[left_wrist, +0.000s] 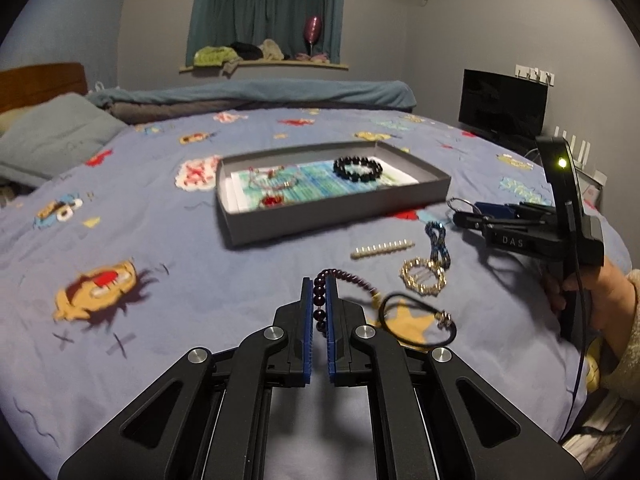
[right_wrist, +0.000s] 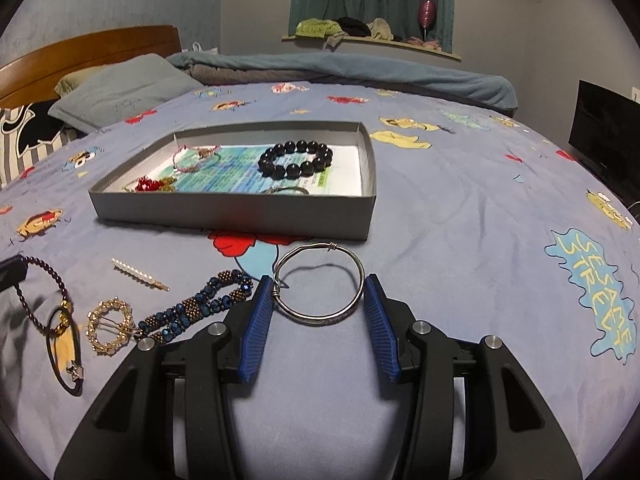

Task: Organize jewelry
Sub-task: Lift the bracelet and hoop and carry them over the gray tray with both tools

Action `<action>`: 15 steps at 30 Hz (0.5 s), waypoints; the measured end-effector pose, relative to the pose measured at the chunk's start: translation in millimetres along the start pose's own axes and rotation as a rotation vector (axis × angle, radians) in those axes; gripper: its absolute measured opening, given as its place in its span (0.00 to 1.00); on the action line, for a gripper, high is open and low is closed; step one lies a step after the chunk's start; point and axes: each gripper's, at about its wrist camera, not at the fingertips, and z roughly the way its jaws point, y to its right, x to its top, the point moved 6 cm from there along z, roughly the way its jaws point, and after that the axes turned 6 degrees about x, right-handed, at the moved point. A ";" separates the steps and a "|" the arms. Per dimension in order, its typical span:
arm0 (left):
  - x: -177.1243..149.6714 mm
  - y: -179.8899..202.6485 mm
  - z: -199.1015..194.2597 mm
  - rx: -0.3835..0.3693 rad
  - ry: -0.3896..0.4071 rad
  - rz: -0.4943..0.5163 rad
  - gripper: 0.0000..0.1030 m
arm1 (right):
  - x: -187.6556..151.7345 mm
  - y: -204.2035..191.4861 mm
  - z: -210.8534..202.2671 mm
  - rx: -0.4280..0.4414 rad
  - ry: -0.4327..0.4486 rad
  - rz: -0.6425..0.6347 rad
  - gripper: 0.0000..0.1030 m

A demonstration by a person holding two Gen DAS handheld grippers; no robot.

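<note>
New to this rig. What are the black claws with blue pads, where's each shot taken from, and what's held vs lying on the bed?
No robot: a person holds a two-finger gripper in each hand, each with a fisheye camera looking along its fingers.

Left wrist view: the left gripper is shut on a dark red bead bracelet. The right gripper shows at right, in the person's hand.

Right wrist view: the right gripper has a silver bangle between its pads, seemingly gripped.

On the bedspread: a grey tray holding a black bead bracelet, plus a pearl hair clip, gold ring clip, blue beaded piece and black cord.
</note>
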 end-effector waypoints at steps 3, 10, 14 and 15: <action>8.3 -3.4 -3.8 -0.001 0.014 0.002 0.06 | 2.6 -1.0 -5.2 0.014 0.017 0.002 0.45; 24.1 -11.0 -7.7 -0.009 0.032 0.010 0.06 | 5.0 -5.6 -13.0 0.053 0.012 0.005 0.45; 43.2 -15.1 -5.7 -0.031 0.047 0.013 0.06 | 11.8 -8.8 -12.2 0.074 -0.003 -0.001 0.45; 47.5 -16.2 -4.8 -0.034 0.051 0.014 0.06 | 14.1 -9.5 -11.8 0.077 -0.002 -0.002 0.45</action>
